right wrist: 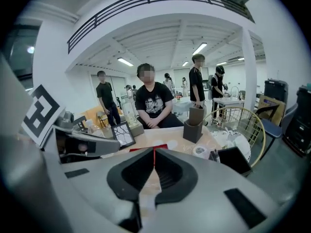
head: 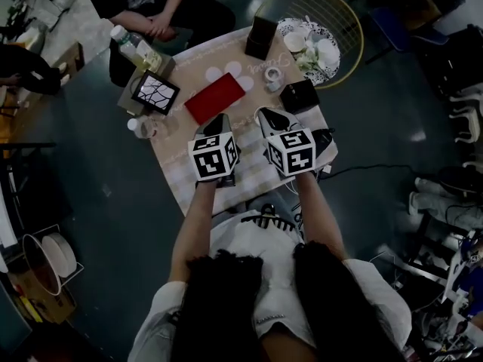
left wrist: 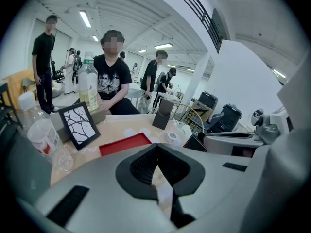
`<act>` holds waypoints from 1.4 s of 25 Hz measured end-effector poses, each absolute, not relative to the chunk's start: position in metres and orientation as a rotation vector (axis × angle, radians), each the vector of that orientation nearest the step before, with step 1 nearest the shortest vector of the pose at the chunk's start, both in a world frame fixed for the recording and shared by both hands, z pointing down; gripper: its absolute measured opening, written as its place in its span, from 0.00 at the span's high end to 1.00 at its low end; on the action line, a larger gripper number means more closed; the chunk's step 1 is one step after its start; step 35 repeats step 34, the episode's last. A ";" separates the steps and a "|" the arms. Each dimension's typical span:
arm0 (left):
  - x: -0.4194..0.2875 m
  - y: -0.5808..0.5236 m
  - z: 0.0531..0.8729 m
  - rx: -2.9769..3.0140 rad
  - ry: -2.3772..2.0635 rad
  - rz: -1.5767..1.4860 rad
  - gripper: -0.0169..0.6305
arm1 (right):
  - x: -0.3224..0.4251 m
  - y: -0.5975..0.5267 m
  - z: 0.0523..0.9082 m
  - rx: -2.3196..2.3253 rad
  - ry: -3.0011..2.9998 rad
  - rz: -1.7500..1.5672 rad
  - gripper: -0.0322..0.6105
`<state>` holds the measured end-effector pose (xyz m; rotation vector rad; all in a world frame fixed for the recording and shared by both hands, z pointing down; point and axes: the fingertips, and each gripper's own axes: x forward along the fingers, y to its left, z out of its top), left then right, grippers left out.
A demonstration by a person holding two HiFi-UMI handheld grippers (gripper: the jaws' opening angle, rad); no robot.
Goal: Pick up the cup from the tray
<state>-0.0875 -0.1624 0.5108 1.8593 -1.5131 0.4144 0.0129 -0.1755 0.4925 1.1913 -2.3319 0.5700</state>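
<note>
Several white cups (head: 311, 48) sit on a patterned tray (head: 321, 74) at the table's far right corner, beside a gold wire frame. They also show in the right gripper view as the cups (right wrist: 237, 141), and more faintly in the left gripper view as the cups (left wrist: 182, 129). An empty red tray (head: 215, 97) lies mid-table just beyond both grippers. My left gripper (head: 219, 118) (left wrist: 156, 148) and right gripper (head: 266, 115) (right wrist: 154, 152) hover side by side over the near half of the table. Both have their jaws together with nothing between them, well short of the cups.
A black box (head: 299, 95) and a small white roll (head: 272, 77) stand between the right gripper and the cups. A taller black holder (head: 261, 36), a framed picture (head: 155, 93), bottles (head: 136, 48) and a small glass (head: 140, 127) line the far and left edges. A person sits across the table.
</note>
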 end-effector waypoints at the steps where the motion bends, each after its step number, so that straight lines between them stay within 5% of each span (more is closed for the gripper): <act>1: -0.090 -0.159 0.508 1.858 -1.519 0.405 0.96 | 0.011 -0.173 0.492 1.195 -2.326 0.585 0.94; 35: -0.109 -0.105 0.504 1.879 -1.513 0.394 0.96 | -0.032 -0.115 0.504 1.156 -2.228 0.456 0.94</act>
